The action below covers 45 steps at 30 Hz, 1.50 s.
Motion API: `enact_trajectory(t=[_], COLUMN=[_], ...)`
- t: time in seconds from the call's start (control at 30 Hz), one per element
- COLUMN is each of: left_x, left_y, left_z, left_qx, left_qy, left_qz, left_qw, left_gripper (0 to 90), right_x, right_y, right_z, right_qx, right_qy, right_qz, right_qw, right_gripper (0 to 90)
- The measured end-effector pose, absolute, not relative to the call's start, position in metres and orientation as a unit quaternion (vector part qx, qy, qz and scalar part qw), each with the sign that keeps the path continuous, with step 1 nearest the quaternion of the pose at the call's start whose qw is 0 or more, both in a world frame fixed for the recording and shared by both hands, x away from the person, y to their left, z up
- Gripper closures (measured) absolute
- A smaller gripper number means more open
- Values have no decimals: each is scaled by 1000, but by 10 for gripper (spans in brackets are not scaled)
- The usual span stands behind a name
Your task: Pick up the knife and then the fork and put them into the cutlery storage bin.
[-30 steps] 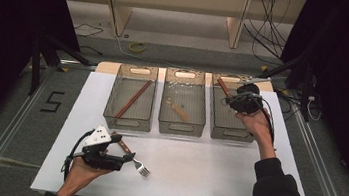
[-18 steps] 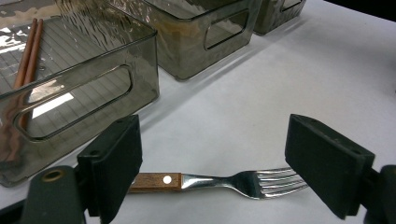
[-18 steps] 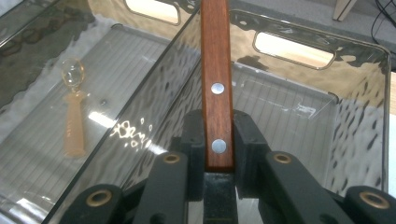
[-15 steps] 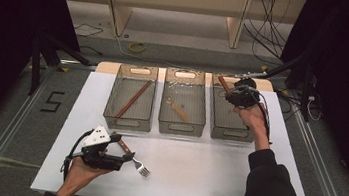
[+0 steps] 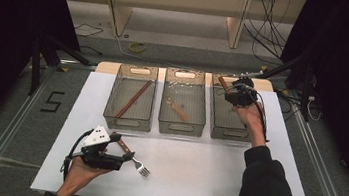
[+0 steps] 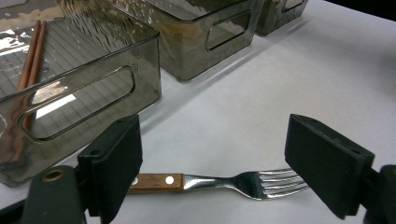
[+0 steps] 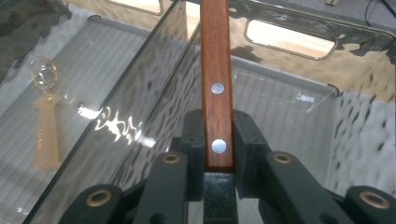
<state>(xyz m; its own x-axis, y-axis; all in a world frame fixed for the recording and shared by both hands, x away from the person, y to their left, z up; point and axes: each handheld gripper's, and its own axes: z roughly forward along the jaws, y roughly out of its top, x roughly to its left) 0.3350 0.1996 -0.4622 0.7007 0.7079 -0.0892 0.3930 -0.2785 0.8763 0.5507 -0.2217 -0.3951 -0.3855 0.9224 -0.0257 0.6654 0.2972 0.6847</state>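
Right claw (image 7: 218,154) clamped on wooden handle (image 7: 215,70).

The table (image 5: 177,179) was viewed from above; the fork (image 6: 224,183) and wooden handle (image 7: 217,79) were viewed closely; the bins (image 5: 130,97) were shared.

Left gripper (image 5: 125,157) low with jaws wide apart, right gripper (image 5: 231,87) outstretched, jaws clamped.

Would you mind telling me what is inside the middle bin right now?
The middle bin holds one pale, translucent spoon, lying flat on the ribbed floor with its bowl toward the far end. The rippled walls blur the corners, so anything small there cannot be made out.
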Motion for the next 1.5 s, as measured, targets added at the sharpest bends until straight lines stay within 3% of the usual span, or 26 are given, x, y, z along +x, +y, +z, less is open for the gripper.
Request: enact_trajectory(t=[0.17, 0.23, 0.6, 1.07, 1.2, 1.5], left_x=[335, 336, 337, 356, 365, 379], left_y=[199, 199, 201, 208, 208, 204], left_z=[-463, -463, -461, -446, -446, -451], left_qx=[783, 784, 784, 795, 795, 811], left_qy=[351, 352, 354, 381, 393, 402], left_qz=[161, 161, 164, 163, 168, 172], left_qw=[487, 486, 482, 443, 430, 387], left_gripper=[184, 185, 185, 234, 279, 472], right_x=[556, 559, 539, 436, 409, 371], right_y=[-222, -221, -220, -219, -221, -227], right_z=[-398, -399, -381, -371, -378, -408], right_qx=[518, 521, 499, 408, 394, 381], right_qy=[772, 770, 775, 798, 799, 796], right_qz=[300, 302, 331, 401, 417, 443], right_qw=[213, 209, 204, 189, 179, 159], right_gripper=[754, 643, 441, 375, 371, 358])
